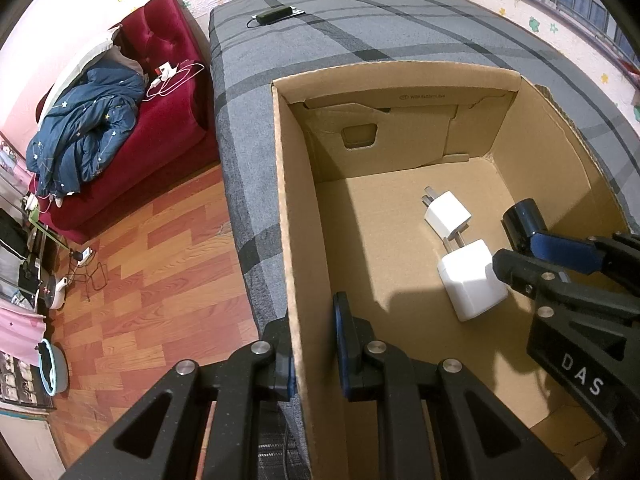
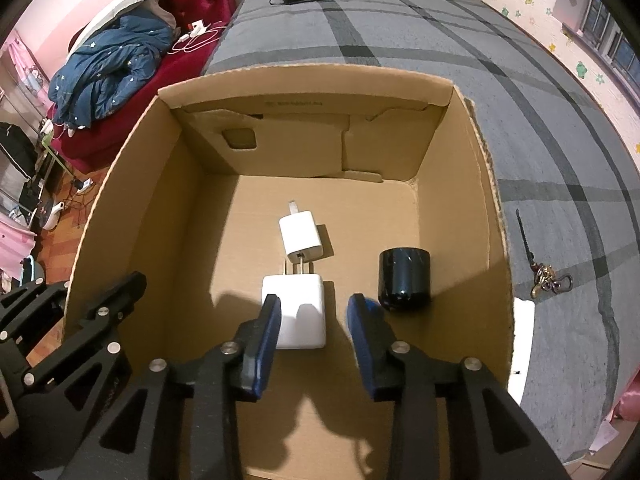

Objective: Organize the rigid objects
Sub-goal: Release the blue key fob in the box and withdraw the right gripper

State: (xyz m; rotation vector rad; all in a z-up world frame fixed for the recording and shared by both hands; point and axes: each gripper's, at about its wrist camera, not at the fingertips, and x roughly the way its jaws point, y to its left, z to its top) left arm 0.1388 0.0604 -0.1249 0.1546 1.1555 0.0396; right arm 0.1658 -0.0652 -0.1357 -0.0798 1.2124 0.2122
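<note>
**Dropping the black can into the box without knocking the chargers**

Left cam: I'm pinching the box wall with the left gripper, jaws clamped tight on the cardboard, keeping it steady. Two chargers are lying on the floor inside, touching.

Right cam: the can is standing upright on the box floor, just beside the right gripper, whose jaws are standing partly apart and empty. I'm thinking lift straight up, so the pad doesn't tip it.
</note>
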